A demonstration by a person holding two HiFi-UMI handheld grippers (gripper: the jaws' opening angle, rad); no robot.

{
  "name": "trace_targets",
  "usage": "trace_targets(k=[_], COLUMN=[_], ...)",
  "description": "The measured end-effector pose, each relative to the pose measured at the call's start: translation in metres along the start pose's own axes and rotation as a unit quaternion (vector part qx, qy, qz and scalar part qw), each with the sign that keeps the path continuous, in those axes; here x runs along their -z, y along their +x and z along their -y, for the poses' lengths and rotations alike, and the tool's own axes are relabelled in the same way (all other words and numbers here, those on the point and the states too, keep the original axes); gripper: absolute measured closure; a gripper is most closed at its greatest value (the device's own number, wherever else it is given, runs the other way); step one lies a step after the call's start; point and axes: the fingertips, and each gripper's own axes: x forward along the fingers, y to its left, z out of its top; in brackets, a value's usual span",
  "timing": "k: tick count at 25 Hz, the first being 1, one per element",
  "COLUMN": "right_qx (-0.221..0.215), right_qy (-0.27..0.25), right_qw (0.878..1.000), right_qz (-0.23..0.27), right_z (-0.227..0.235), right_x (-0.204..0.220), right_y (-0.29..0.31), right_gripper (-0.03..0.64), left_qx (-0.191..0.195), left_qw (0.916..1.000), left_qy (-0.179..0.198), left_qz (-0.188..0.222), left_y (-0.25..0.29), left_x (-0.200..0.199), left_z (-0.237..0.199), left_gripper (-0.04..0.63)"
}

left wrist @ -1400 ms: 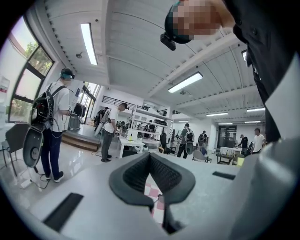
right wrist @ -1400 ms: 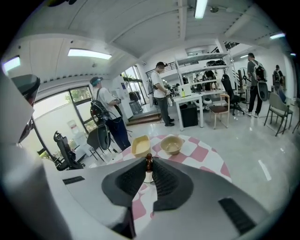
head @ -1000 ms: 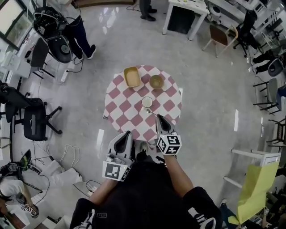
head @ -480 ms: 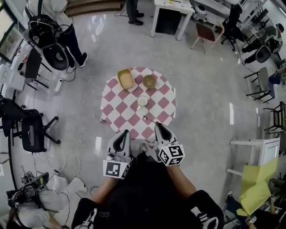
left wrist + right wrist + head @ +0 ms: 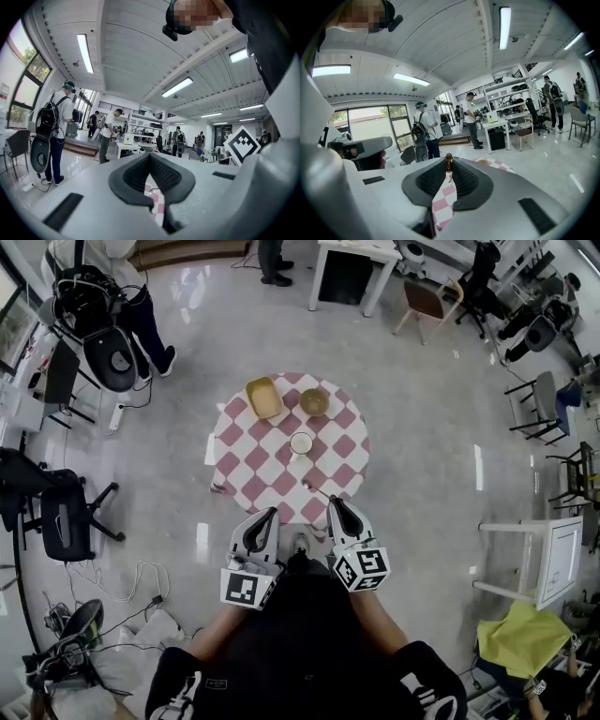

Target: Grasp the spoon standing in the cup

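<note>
A white cup stands at the middle of the round checkered table, and I see nothing in it. The spoon is out of the cup and hangs over the table's near edge, its bowl end pointing toward the cup. My right gripper is shut on its handle. In the right gripper view the brown handle tip of the spoon sticks up between the pads of that gripper. My left gripper hovers at the near table edge, jaws together with nothing in them.
A yellow basket and an olive bowl sit at the table's far side. Office chairs stand to the left, white desks beyond. A person with a backpack stands at the far left. Cables lie on the floor.
My right gripper has drawn back toward me with the spoon, so the spoon now lies farther from the cup. The left gripper stays beside it.
</note>
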Motion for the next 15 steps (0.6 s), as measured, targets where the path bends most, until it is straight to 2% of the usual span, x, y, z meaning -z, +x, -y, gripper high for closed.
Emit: trace_targets(k=[15], right_qx=[0.001], right_qy=[-0.012], right_qw=[1.000], right_qz=[0.006], right_z=[-0.009], right_x=[0.003], right_y=[-0.012], right_gripper=[0.560], left_qx=[0.014], left_qw=[0.9997], left_qy=[0.006], left_qz=[0.019], left_y=[-0.010], left_x=[-0.007], left_z=[0.010], left_gripper=[0.588])
